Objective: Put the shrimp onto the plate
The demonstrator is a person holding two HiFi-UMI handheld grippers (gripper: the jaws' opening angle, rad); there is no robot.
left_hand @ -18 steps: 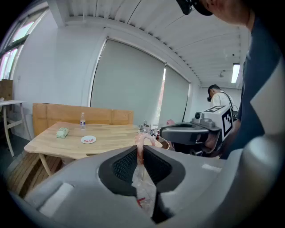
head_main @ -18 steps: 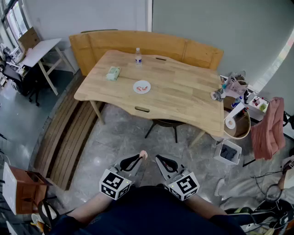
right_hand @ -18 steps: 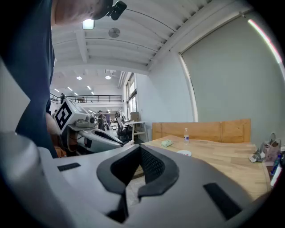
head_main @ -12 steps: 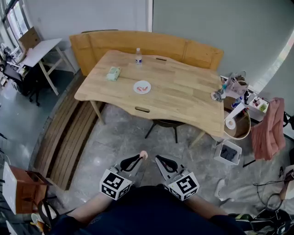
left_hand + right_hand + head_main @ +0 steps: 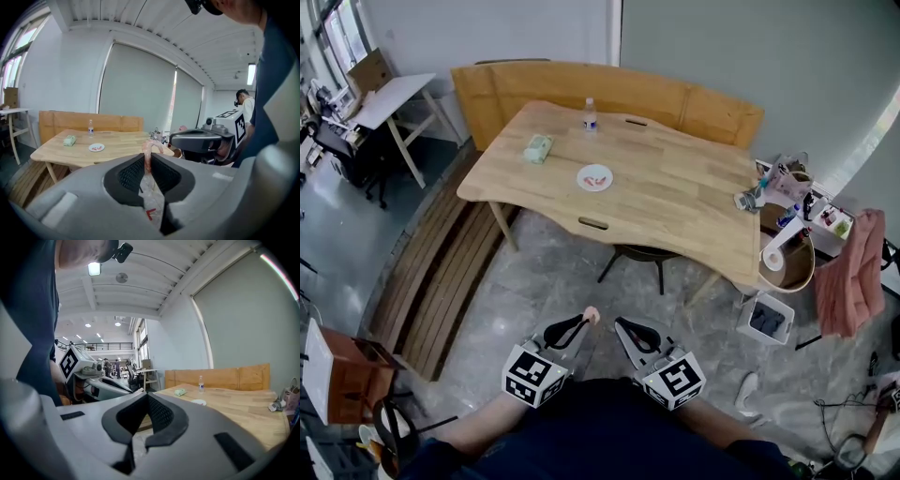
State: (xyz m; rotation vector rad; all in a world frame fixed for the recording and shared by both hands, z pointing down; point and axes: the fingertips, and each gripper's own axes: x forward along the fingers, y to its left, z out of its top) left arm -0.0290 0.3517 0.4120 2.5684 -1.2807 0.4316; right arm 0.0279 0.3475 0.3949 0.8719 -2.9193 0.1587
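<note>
A white plate (image 5: 594, 178) with red-orange shrimp on it lies near the middle of the wooden table (image 5: 675, 202), far ahead of me. It shows small in the left gripper view (image 5: 96, 147) and the right gripper view (image 5: 198, 402). My left gripper (image 5: 587, 321) is held close to my body above the floor, shut on a pink shrimp (image 5: 592, 314); the shrimp (image 5: 151, 147) sticks up between the jaws (image 5: 148, 158). My right gripper (image 5: 622, 325) is beside it, shut with nothing in it (image 5: 146, 397).
On the table stand a water bottle (image 5: 590, 115) and a green pack (image 5: 537, 148). A wooden bench (image 5: 609, 89) wraps the far side, a slatted bench (image 5: 441, 272) lies at the left, and a stool (image 5: 637, 255) is under the near edge. Bags and bins (image 5: 787, 253) crowd the right end.
The head view has shifted a little, so the table sits slightly further right in the picture. Both grippers keep their place by my body, the left still shut on the shrimp.
</note>
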